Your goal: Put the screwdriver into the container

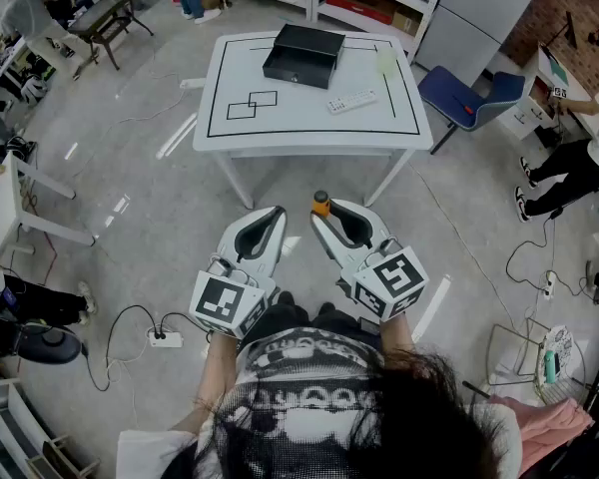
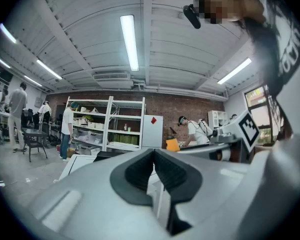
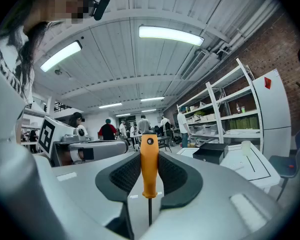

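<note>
An orange-handled screwdriver (image 3: 149, 164) stands upright between the pads of my right gripper (image 3: 149, 173), which is shut on the handle; its metal shaft points down between the jaws. In the head view the orange handle (image 1: 320, 204) sticks out at the right gripper's (image 1: 321, 214) tip, held in the air well short of the table. My left gripper (image 1: 278, 213) is beside it, shut with nothing in it; its pads meet in the left gripper view (image 2: 154, 170). The black open-topped container (image 1: 302, 54) sits at the far side of the white table (image 1: 309, 128).
A white remote (image 1: 351, 101) and a pale cup (image 1: 385, 60) lie on the table near the container. A blue chair (image 1: 469, 93) stands to the table's right. Cables and a power strip (image 1: 165, 338) are on the floor at my left. People stand around the room.
</note>
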